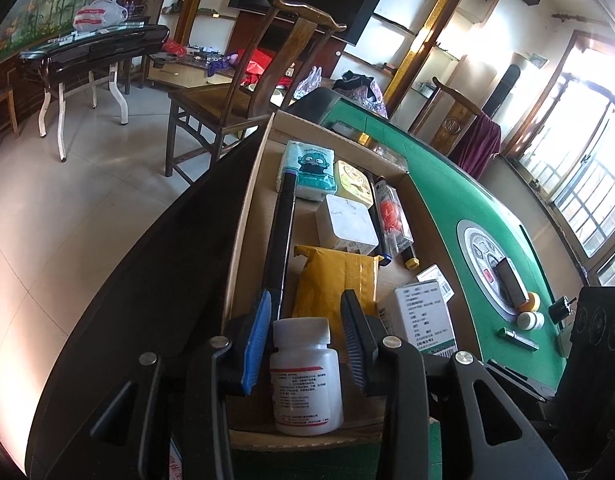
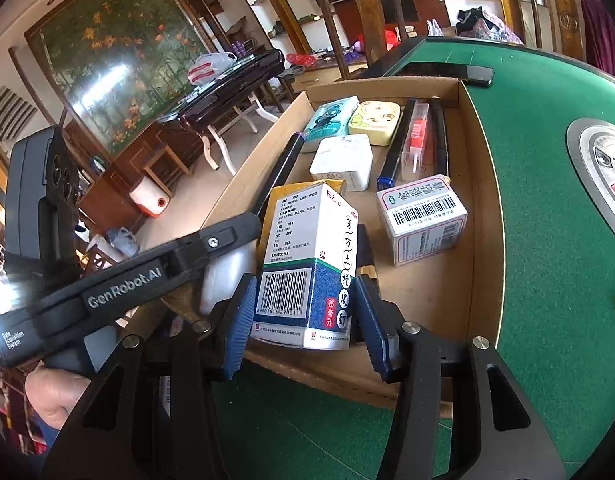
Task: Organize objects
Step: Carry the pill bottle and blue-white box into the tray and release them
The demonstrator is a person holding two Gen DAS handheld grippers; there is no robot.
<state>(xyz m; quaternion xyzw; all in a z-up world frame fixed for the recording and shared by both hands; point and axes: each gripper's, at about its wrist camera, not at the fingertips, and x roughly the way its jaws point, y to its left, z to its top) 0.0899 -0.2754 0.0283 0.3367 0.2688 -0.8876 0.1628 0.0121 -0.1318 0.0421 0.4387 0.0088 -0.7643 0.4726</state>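
One shallow cardboard tray (image 1: 243,216) sits on the green-topped table (image 1: 435,184), and nearly everything lies inside it; counted there: one blue tissue pack (image 1: 307,172) and one yellow tin (image 1: 353,182) at the far end, one white square box (image 1: 347,226) in front of them, one yellow padded envelope (image 1: 335,284), one long black rod (image 1: 281,236) along the left wall, and two dark pens flanking one clear case with an orange part (image 1: 393,220) on the right; two medicine cartons are also in the tray, a small one (image 2: 423,220) lying flat and a tall blue-and-white carton (image 2: 307,268) standing upright; the right gripper (image 2: 307,320) straddles that tall carton, its blue pads at either side, though whether they press I cannot tell; the left gripper (image 1: 305,344) straddles one white pill bottle (image 1: 305,376) upright at the tray's near edge, with gaps showing beside the bottle; outside the tray, on the felt, sit two small jars (image 1: 529,316).
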